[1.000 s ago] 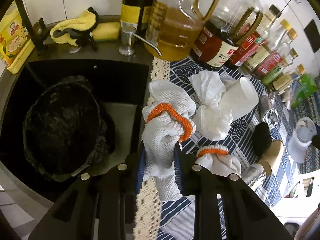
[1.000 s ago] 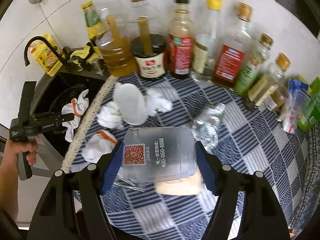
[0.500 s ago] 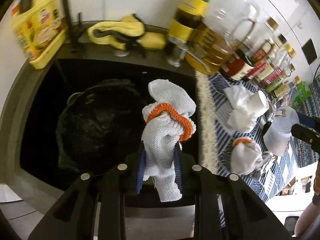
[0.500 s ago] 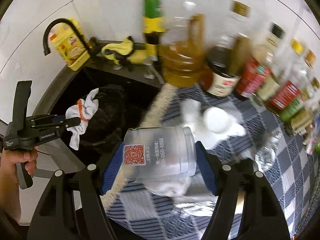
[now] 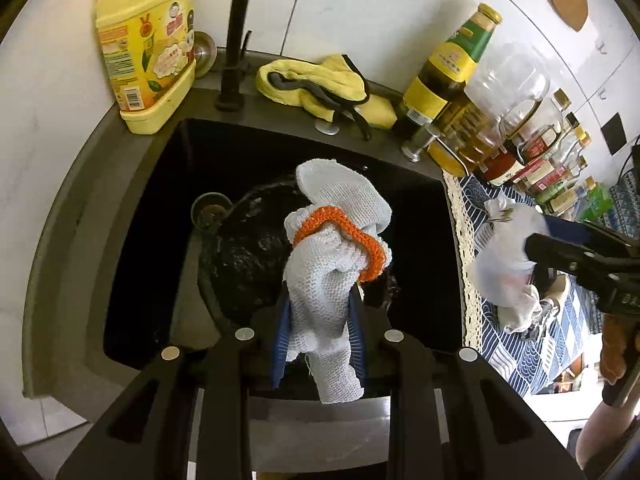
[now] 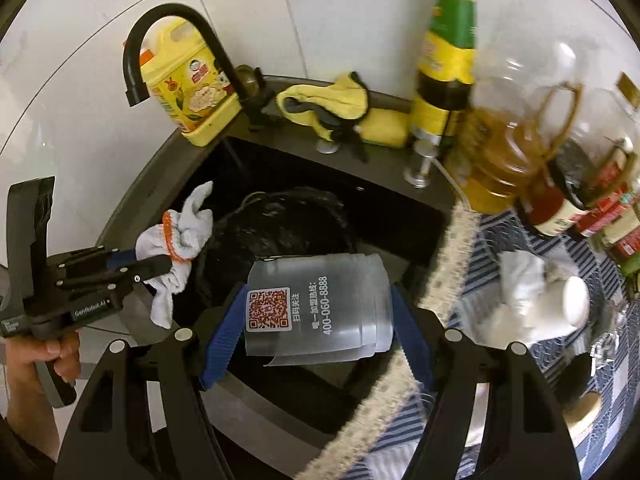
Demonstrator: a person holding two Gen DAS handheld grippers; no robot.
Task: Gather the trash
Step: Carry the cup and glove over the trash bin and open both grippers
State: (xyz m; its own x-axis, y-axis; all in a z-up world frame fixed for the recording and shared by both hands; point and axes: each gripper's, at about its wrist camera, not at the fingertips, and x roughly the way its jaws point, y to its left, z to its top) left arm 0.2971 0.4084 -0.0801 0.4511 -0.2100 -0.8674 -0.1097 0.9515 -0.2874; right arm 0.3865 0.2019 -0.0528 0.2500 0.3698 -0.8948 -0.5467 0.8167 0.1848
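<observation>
Claws (image 5: 318, 320) (image 6: 316, 322) tilted down w/ glove (image 5: 332, 248), cup (image 6: 316, 308).

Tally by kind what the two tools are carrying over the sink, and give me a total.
White knit glove with orange cuff, in the left tool: 1
Clear plastic cup with a QR label, in the right tool: 1
Total: 2
</observation>
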